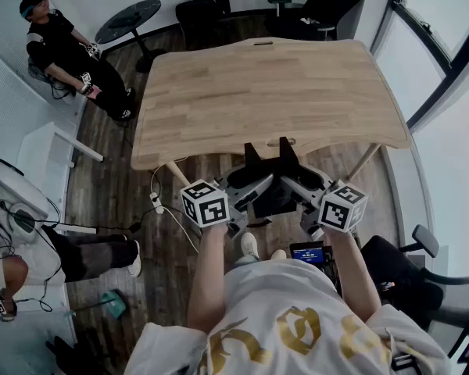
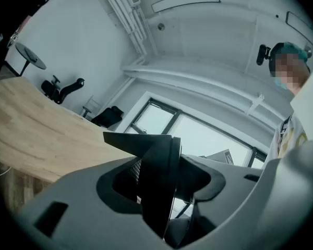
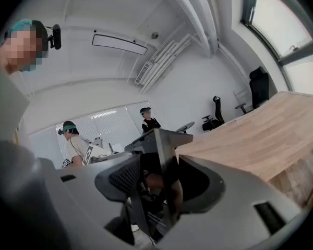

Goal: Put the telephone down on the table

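In the head view I hold a black, flat telephone [image 1: 275, 198] between both grippers, in the air just short of the near edge of the wooden table [image 1: 266, 92]. The left gripper [image 1: 254, 172] comes in from the left and the right gripper [image 1: 291, 169] from the right, their jaws meeting on it. In the left gripper view the telephone [image 2: 159, 181] stands edgewise between the jaws, with the table [image 2: 36, 134] off to the left. The right gripper view shows the telephone [image 3: 164, 160] as a thin slab between the jaws, with the table [image 3: 261, 129] to the right.
A person sits at the far left [image 1: 62, 53] beside a small round table [image 1: 129, 18]. Office chairs [image 1: 203, 10] stand beyond the table. Another person [image 1: 31, 264] and cables [image 1: 156, 203] are at the left; a chair [image 1: 422, 287] stands at the right. A small blue-lit screen [image 1: 307, 253] hangs at my waist.
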Action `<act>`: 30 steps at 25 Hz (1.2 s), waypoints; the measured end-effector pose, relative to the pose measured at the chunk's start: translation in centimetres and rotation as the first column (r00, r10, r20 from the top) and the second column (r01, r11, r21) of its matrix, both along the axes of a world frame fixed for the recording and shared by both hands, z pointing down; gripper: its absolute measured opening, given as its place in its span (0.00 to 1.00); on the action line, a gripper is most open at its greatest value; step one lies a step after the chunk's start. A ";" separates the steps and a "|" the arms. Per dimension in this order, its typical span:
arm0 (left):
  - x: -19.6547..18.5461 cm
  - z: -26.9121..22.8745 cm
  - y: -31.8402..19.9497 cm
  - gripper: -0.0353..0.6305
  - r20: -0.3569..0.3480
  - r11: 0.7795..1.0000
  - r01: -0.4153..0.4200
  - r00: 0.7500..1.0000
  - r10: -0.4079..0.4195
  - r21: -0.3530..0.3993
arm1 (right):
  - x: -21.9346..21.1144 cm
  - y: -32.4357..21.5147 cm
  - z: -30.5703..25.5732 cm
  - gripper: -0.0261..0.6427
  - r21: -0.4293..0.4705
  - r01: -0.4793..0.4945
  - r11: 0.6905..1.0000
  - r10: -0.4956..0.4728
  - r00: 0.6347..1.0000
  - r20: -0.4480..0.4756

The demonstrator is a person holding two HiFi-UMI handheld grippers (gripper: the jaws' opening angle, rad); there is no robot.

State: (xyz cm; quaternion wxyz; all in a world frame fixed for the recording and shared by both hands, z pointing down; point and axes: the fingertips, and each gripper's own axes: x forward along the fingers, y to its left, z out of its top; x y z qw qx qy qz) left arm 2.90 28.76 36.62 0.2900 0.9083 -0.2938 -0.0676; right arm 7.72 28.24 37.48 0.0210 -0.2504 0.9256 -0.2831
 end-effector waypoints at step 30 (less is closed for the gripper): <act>3.5 2.1 -4.9 0.37 0.022 1.000 -0.027 0.999 0.027 -0.002 | 3.3 -4.9 2.0 0.36 -0.004 0.004 1.000 -0.004 1.000 0.012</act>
